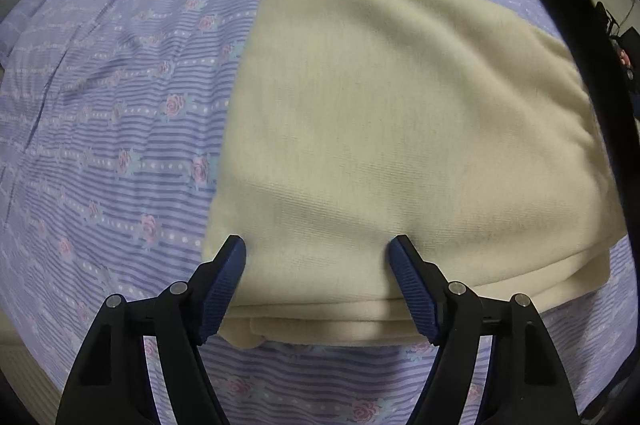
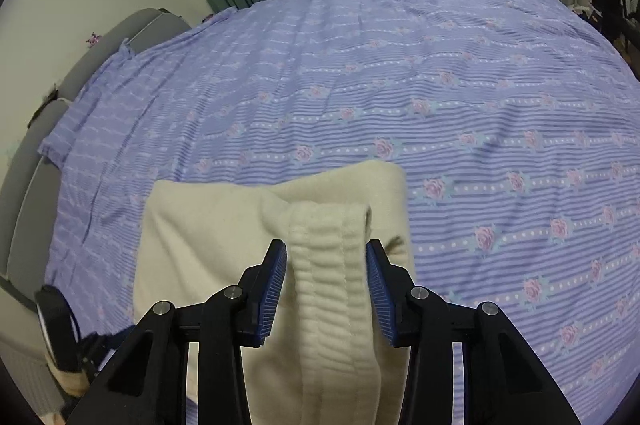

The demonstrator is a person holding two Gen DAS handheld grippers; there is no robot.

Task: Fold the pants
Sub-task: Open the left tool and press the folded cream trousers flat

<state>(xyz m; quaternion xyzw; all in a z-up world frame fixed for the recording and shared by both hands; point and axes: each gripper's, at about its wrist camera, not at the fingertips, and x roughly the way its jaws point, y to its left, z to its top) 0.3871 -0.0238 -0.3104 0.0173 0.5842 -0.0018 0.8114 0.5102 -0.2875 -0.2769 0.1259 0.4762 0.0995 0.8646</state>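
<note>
Cream fleece pants [image 1: 392, 129], folded, on striped floral bedsheet [image 1: 120, 129].
Left gripper [image 1: 318, 249] released, straddling near edge.
Right gripper [image 2: 326, 251] unclenched, ribbed waistband [image 2: 332, 265] between jaws, not pinched.

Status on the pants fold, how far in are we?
Done: the cream fleece pants already lie in stacked layers on the purple floral bedsheet, edges showing at the near side. In hand: the right gripper straddles the ribbed elastic waistband, pads not clearly pressing it; the left gripper is open over the near folded edge. Left: probably one more fold and squaring up.
</note>
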